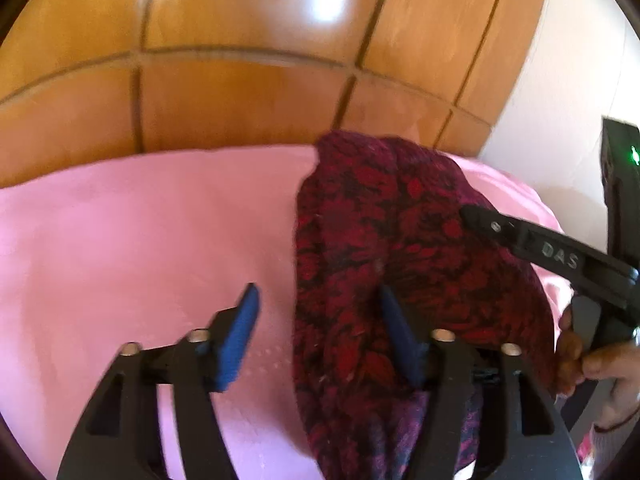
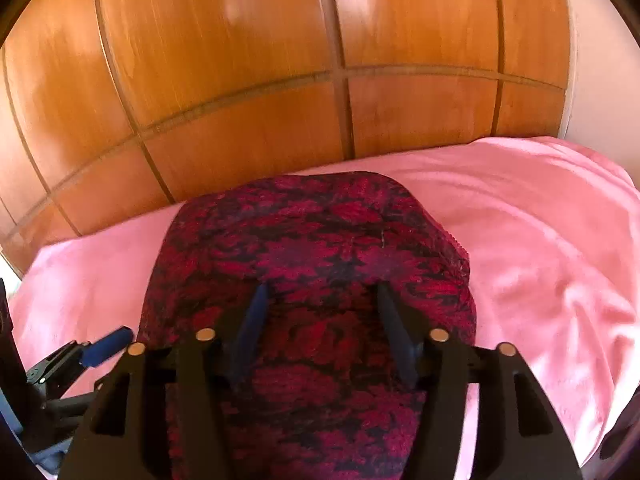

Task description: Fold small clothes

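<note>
nearest, the left gripper point(image 1: 316, 312) stands parted and holds nothing – one blue pad over the pink sheet point(image 1: 140, 240), the other at the edge of the red-and-black patterned garment point(image 1: 400, 232). the right gripper point(image 2: 320, 312) stands spread above that garment, gripping nothing. farthest – wooden panelled doors point(image 2: 240, 80).

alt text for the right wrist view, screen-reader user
The right gripper hovers with jaws open over a red-and-black patterned garment lying on a pink sheet. Wooden panelled doors stand behind; the left gripper's blue pad shows at lower left.
</note>
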A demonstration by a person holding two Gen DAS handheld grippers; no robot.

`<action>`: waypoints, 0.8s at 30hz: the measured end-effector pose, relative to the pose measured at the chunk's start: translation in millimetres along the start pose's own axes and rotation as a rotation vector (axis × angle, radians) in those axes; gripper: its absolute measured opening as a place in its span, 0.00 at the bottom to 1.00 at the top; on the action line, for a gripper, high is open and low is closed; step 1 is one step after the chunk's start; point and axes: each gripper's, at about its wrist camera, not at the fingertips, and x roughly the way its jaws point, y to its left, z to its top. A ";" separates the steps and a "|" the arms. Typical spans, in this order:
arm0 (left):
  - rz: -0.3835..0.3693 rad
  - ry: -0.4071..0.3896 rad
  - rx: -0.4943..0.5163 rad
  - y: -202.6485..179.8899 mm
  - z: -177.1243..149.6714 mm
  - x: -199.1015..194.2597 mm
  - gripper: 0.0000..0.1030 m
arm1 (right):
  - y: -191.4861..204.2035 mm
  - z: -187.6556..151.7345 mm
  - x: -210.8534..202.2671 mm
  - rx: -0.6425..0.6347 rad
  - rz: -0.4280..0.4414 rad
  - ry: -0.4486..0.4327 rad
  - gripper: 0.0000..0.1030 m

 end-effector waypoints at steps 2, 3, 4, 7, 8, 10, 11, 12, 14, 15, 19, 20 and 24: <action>0.019 -0.025 0.011 -3.1 -2.3 -11.4 0.67 | -2.0 -5.2 -9.6 0.021 0.010 -0.028 0.69; 0.032 -0.036 0.019 -5.3 -2.9 -16.0 0.68 | -3.7 -9.7 -16.8 0.043 0.017 -0.039 0.70; 0.038 -0.044 0.022 -6.6 -3.1 -19.7 0.68 | -3.3 -13.0 -21.8 0.054 0.013 -0.046 0.71; 0.054 -0.060 0.020 -7.7 -5.4 -30.6 0.68 | 2.8 -23.3 -39.6 0.069 0.006 -0.077 0.75; 0.056 -0.061 0.021 -8.1 -6.2 -32.0 0.68 | 8.2 -24.8 -43.4 0.074 -0.001 -0.080 0.75; 0.067 -0.061 0.021 -8.9 -9.3 -34.7 0.68 | 10.5 -30.2 -49.4 0.083 -0.020 -0.090 0.75; 0.069 -0.062 0.019 -8.7 -9.8 -35.5 0.68 | 12.4 -33.7 -52.1 0.087 -0.031 -0.095 0.75; 0.072 -0.062 0.021 -9.1 -11.8 -37.3 0.68 | 14.3 -39.7 -56.0 0.090 -0.043 -0.098 0.75; 0.077 -0.061 0.018 -9.1 -14.1 -39.1 0.68 | 13.9 -47.5 -57.6 0.099 -0.056 -0.092 0.75; 0.078 -0.062 0.015 -9.1 -15.9 -40.2 0.69 | 15.8 -52.5 -59.4 0.106 -0.062 -0.088 0.75; 0.109 -0.062 0.009 -6.6 -23.5 -38.8 0.73 | 21.1 -72.5 -59.6 0.115 -0.081 -0.078 0.79; 0.109 -0.049 0.003 -5.1 -25.6 -35.8 0.73 | 24.9 -76.8 -53.7 0.102 -0.094 -0.065 0.80; 0.109 -0.057 -0.035 -0.4 -31.1 -40.3 0.74 | 35.3 -79.9 -48.1 0.037 -0.145 -0.090 0.82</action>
